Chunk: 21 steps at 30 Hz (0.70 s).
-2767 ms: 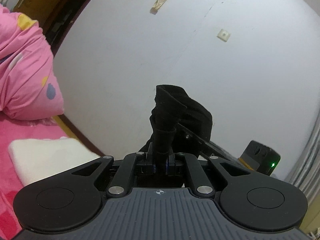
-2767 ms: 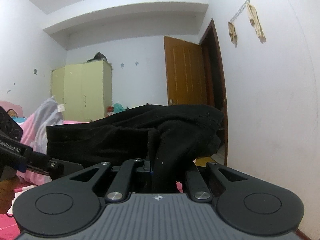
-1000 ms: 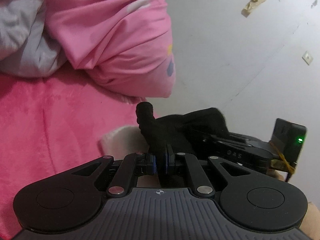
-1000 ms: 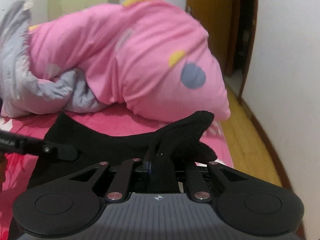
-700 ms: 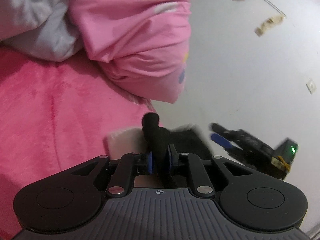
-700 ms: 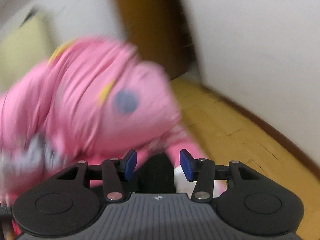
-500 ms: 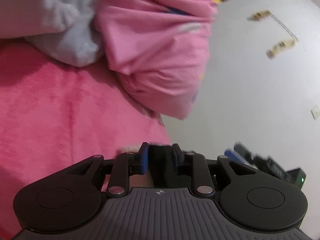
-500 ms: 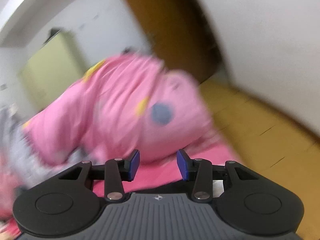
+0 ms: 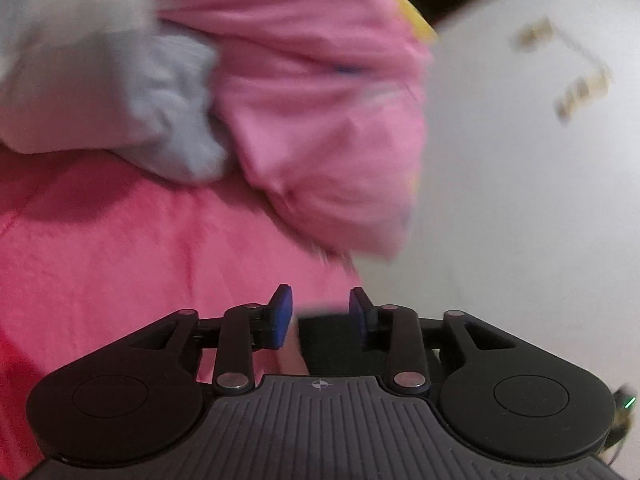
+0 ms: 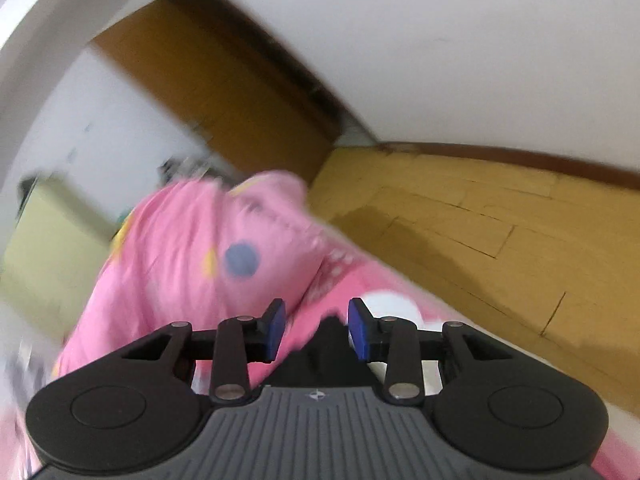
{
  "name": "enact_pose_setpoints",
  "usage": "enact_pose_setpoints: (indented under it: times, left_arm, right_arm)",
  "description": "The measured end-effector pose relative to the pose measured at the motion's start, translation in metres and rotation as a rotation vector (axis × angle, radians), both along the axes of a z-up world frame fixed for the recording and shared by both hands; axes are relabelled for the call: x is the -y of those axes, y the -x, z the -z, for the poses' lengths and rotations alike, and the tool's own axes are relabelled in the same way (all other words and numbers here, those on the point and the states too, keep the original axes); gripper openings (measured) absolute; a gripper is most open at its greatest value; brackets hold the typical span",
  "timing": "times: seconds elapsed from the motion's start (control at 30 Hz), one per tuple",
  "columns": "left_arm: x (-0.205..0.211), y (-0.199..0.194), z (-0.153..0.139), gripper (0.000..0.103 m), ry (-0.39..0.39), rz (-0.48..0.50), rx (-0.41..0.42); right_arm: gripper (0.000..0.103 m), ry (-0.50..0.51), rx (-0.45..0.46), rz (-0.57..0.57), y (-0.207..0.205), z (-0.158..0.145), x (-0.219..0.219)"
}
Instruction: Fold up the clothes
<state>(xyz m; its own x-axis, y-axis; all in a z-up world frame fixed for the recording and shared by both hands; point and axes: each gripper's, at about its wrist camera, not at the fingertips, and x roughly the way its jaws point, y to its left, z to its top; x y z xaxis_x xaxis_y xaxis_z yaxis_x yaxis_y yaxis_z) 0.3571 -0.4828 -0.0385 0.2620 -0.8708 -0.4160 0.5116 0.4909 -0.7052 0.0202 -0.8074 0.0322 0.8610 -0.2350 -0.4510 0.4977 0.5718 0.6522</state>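
The black garment (image 9: 326,340) lies on the pink bedspread (image 9: 120,264), low in the left wrist view, just under my left gripper (image 9: 320,312). That gripper's jaws are opening; the blue pads (image 9: 282,312) stand apart and do not press the cloth. In the right wrist view a dark peak of the same garment (image 10: 324,344) shows below my right gripper (image 10: 316,324). Its jaws are closing a little but still stand apart, and the pads (image 10: 358,328) are clear of the cloth. Most of the garment is hidden behind the gripper bodies.
A bunched pink quilt (image 9: 320,112) with a grey blanket (image 9: 120,92) lies ahead on the bed. A white wall (image 9: 520,200) is on the right. The right wrist view shows the wooden floor (image 10: 480,232), a brown door (image 10: 224,92) and the bed's edge.
Both grippers have let go of the black garment and their jaws have parted. The right gripper rolled and swung towards the floor side. The left gripper rose slightly off the cloth.
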Motion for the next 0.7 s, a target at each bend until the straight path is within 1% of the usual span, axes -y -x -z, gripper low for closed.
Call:
enact_pose_setpoints:
  times: [0.03, 0.07, 0.13, 0.17, 0.23, 0.3, 0.33, 0.37, 0.43, 0.47, 0.53, 0.6, 0.63, 0.67, 0.7]
  left_arm:
    - [0.004, 0.011, -0.006, 0.034, -0.029, 0.049, 0.025]
    - [0.008, 0.025, -0.012, 0.035, -0.055, 0.1, 0.054]
    - [0.016, 0.054, -0.02, 0.038, -0.097, 0.197, 0.109]
    - [0.02, 0.071, -0.024, 0.039, -0.114, 0.25, 0.133]
    - [0.025, 0.101, -0.026, 0.039, -0.138, 0.34, 0.18]
    - [0.028, 0.13, -0.025, 0.039, -0.156, 0.422, 0.226]
    - [0.03, 0.144, -0.025, 0.039, -0.165, 0.463, 0.25]
    - [0.031, 0.157, -0.025, 0.039, -0.176, 0.497, 0.273]
    - [0.025, 0.175, -0.022, 0.039, -0.198, 0.539, 0.323]
    - [0.021, 0.183, -0.022, 0.039, -0.206, 0.559, 0.353]
    - [0.014, 0.199, -0.024, 0.04, -0.215, 0.599, 0.428]
    - [0.008, 0.215, -0.026, 0.044, -0.221, 0.635, 0.511]
    - [0.007, 0.226, -0.025, 0.048, -0.232, 0.649, 0.566]
    - [0.007, 0.237, -0.024, 0.052, -0.249, 0.661, 0.63]
    - [0.007, 0.247, -0.021, 0.052, -0.268, 0.667, 0.692]
  right_arm:
    - [0.035, 0.034, -0.007, -0.038, 0.016, -0.004, -0.013]
    - [0.031, 0.055, -0.014, -0.072, 0.029, -0.005, -0.022]
    - [0.026, 0.057, -0.03, -0.142, 0.045, 0.002, -0.041]
    - [0.022, 0.058, -0.054, -0.16, 0.049, 0.009, -0.049]
    - [0.021, 0.059, -0.1, -0.174, 0.05, 0.022, -0.063]
    - [0.021, 0.025, -0.143, -0.115, 0.059, 0.038, -0.061]
    - [0.018, -0.003, -0.157, -0.047, 0.071, 0.048, -0.056]
    - [0.017, -0.032, -0.17, 0.026, 0.083, 0.056, -0.052]
    - [0.018, -0.104, -0.175, 0.169, 0.116, 0.066, -0.046]
    - [0.019, -0.142, -0.158, 0.206, 0.128, 0.071, -0.045]
    - [0.02, -0.238, -0.089, 0.23, 0.15, 0.075, -0.044]
    - [0.021, -0.289, -0.033, 0.206, 0.157, 0.076, -0.044]
    - [0.027, -0.297, -0.026, 0.199, 0.154, 0.074, -0.044]
    - [0.036, -0.304, -0.024, 0.195, 0.149, 0.072, -0.046]
    - [0.04, -0.304, -0.025, 0.191, 0.147, 0.072, -0.046]
